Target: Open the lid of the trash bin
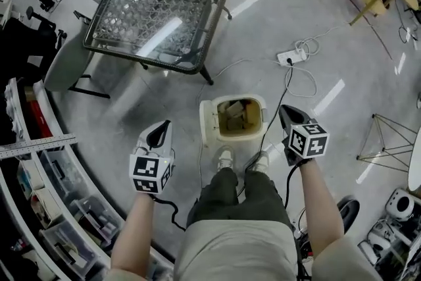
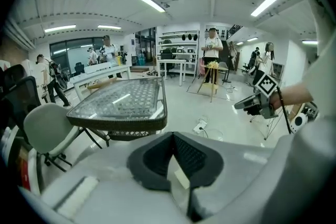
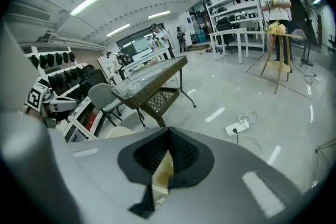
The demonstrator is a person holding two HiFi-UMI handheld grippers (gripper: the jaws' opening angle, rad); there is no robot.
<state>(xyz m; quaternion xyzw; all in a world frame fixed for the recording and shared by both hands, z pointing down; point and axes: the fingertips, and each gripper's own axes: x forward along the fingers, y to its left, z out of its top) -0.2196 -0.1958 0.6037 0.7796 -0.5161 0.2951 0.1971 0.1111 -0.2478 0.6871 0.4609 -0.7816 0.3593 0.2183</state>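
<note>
A cream trash bin (image 1: 258,116) stands on the floor just ahead of the person's shoes (image 1: 225,156). Its top is uncovered and rubbish shows inside; the lid (image 1: 209,123) seems raised along the bin's left side. My left gripper (image 1: 162,129) hangs in the air left of the bin, jaws shut and empty. My right gripper (image 1: 283,112) hovers right of the bin, also shut on nothing. Neither touches the bin. In the left gripper view the closed tips (image 2: 171,137) point over the floor and the right gripper (image 2: 253,104) shows. A cream patch of the bin (image 3: 163,171) peeps between the right jaws (image 3: 168,132).
A glass-topped wicker table (image 1: 164,3) stands beyond the bin, with a grey chair (image 1: 66,66) to its left. A power strip (image 1: 293,57) and its cable (image 1: 287,85) lie on the floor near the bin's right. Shelves with boxes (image 1: 46,194) line the left; a wire stand (image 1: 388,138) is at right.
</note>
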